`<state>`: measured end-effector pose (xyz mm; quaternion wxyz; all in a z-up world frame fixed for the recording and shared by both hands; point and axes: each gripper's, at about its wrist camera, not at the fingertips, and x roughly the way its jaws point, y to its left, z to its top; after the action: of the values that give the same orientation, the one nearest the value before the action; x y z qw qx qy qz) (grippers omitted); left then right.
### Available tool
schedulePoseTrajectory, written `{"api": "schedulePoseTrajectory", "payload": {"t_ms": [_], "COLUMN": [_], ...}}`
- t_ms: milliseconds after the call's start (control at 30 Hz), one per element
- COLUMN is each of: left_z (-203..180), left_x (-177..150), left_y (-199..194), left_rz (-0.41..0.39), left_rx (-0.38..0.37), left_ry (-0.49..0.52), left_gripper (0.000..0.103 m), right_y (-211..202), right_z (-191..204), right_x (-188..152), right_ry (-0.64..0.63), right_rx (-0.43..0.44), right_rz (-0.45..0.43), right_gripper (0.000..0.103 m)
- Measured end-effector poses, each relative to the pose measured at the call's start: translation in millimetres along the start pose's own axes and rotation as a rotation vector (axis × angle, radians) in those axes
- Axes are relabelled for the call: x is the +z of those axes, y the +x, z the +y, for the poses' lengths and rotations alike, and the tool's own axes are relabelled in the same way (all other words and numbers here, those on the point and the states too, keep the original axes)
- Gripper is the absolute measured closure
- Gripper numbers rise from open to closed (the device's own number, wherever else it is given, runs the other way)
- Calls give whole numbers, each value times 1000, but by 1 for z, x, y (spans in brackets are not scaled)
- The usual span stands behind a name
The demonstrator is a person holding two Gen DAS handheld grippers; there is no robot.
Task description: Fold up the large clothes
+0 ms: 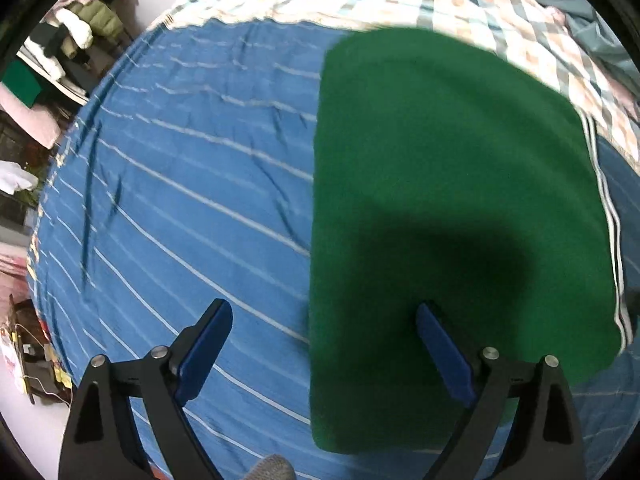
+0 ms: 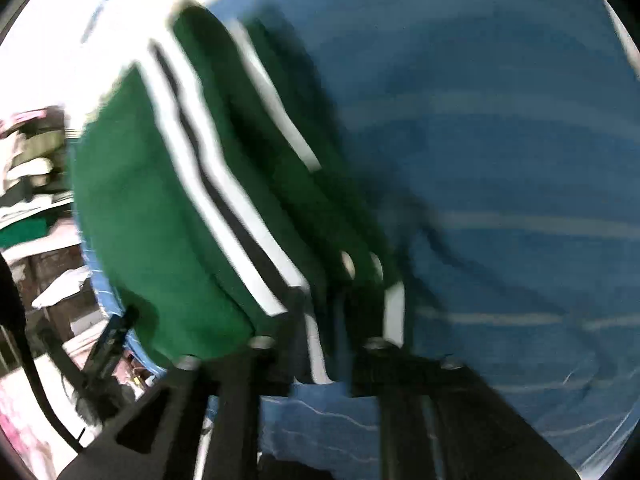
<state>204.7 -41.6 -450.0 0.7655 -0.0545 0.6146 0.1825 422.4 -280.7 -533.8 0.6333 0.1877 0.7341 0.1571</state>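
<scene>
A: The green garment lies folded on the blue striped bedsheet, ahead of the left gripper and off to its right; only the right-hand finger reaches over the cloth.

B: That one holds nothing, then?

A: Nothing. Its jaws stand wide apart above the sheet. If it closes there, I think it pinches bedsheet with the garment's edge and drags both.

B: And the other side?

A: The right gripper looks clamped on the striped edge of the garment, directly ahead of its fingers, though the view is smeared. The layers fan out there, so a hard pull could shed one layer and skew the fold.
</scene>
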Motion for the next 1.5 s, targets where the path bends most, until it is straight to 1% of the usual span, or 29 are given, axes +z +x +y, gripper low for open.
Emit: {"api": "schedulePoseTrajectory", "payload": {"t_ms": [33, 67, 167, 200, 233, 300, 333, 367, 400, 433, 467, 533, 600, 633, 700, 767, 800, 833, 867, 900, 933, 967, 1000, 1067, 1167, 1233, 1300, 1367, 1500], "left_z": [3, 5, 7, 8, 9, 11, 11, 11, 11, 13, 14, 16, 18, 18, 17, 12, 9, 6, 2, -2, -4, -7, -10, -13, -19, -22, -24, -26, -32], "left_x": [6, 13, 35, 43, 49, 63, 68, 72, 76, 79, 81, 80, 77, 74, 68, 61, 59, 56, 54, 51, 49, 47, 45, 42, 36, 29, 22, 14, -2], "left_y": [-3, -5, 0, 3, 6, 11, 12, 12, 12, 12, 11, 10, 10, 10, 9, 11, 11, 10, 10, 10, 10, 10, 10, 10, 8, 8, 6, 5, 12], "left_rz": [-12, -29, -54, -58, -65, -77, -88, -95, -102, -105, -108, -103, -80, -67, -43, 5, 15, 21, 24, 31, 34, 37, 43, 49, 65, 92, 114, 130, 169], "left_rx": [-2, 3, 34, 45, 48, 52, 58, 63, 67, 72, 78, 73, 52, 27, 1, -48, -53, -57, -58, -56, -58, -61, -68, -75, -75, -77, -82, -81, -65], "left_ry": [-7, -16, -28, -36, -45, -62, -65, -65, -64, -64, -64, -66, -82, -93, -119, -131, -132, -131, -127, -120, -118, -116, -115, -112, -99, -104, -112, -113, -97], "left_gripper": [8, 8, 8, 8, 8, 8, 8, 8, 8, 8, 8, 8, 8, 8, 8, 8, 8, 8, 8, 8, 8, 8, 8, 8, 8, 8, 8, 8, 8], "right_y": [-10, -16, -14, -6, 2, 18, 24, 35, 41, 46, 45, 30, 10, 6, 8, 14, 12, 9, 6, 2, -1, -3, -2, 7, 24, 32, 33, 32, 29], "right_z": [5, 9, 19, 22, 29, 43, 46, 52, 59, 65, 66, 53, 36, 31, 34, 47, 48, 48, 50, 46, 44, 38, 23, 14, -2, -12, -23, -32, -49], "right_x": [8, 18, 55, 70, 75, 97, 108, 118, 117, 119, 118, 115, 116, 116, 111, 106, 103, 100, 96, 82, 73, 64, 47, 27, -5, -17, -29, -40, -56], "right_ry": [-22, -40, -62, -61, -65, -89, -110, -115, -106, -106, -113, -23, 41, 44, 11, -31, -50, -64, -76, -91, -104, -113, -122, -107, -46, 37, 124, 193, 299], "right_rx": [15, 45, 119, 145, 159, 180, 216, 261, 258, 245, 243, 262, 240, 231, 195, 169, 152, 133, 103, 88, 81, 70, 60, 38, 68, 110, 175, 180, 236], "right_rz": [-37, -70, -134, -150, -153, -170, -161, -127, -121, -122, -118, -177, -240, -233, -207, -157, -130, -120, -117, -111, -102, -87, -53, 28, 139, 140, 138, 113, 60], "right_gripper": [54, 49, 49, 49, 49, 49, 49, 50, 53, 72, 100, 100, 101, 101, 101, 100, 100, 93, 78, 68, 51, 46, 46, 46, 46, 46, 46, 46, 46]}}
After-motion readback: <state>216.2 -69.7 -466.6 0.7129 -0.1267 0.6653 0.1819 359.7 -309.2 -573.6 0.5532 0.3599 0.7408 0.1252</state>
